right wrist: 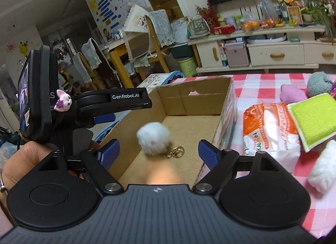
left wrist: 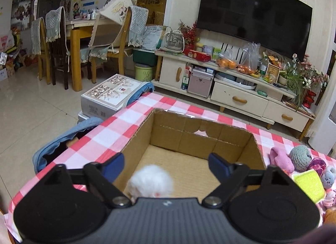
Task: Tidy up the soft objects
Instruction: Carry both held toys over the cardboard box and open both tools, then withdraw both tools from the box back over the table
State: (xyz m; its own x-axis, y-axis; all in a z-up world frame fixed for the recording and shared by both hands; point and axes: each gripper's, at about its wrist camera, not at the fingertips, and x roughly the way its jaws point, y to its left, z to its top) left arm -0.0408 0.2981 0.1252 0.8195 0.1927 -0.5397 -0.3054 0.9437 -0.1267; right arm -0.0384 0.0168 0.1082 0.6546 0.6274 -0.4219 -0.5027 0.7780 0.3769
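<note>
An open cardboard box (left wrist: 166,137) (right wrist: 201,101) stands on the pink checked tablecloth (left wrist: 109,130). Inside it lies a white fluffy pom-pom (left wrist: 151,182) (right wrist: 153,139) with a gold key ring (right wrist: 176,152). My left gripper (left wrist: 167,165) hangs open over the box's near end, above the pom-pom and not touching it. My right gripper (right wrist: 158,154) is open too, over the same end. A blurred peach-coloured soft thing (right wrist: 163,175) shows low between its jaws, untouched by the pads. A hand holds the left gripper, whose blue pad (right wrist: 104,118) shows at the box's left wall.
Right of the box lie a pink plush (right wrist: 293,95), a grey-blue crocheted ball (right wrist: 319,84), a green cloth pad (right wrist: 313,118), an orange tissue pack (right wrist: 271,126) and a white fluffy piece (right wrist: 323,170). A blue-lined basket (left wrist: 63,139) sits beyond the table's left edge. A TV stand (left wrist: 237,97) is behind.
</note>
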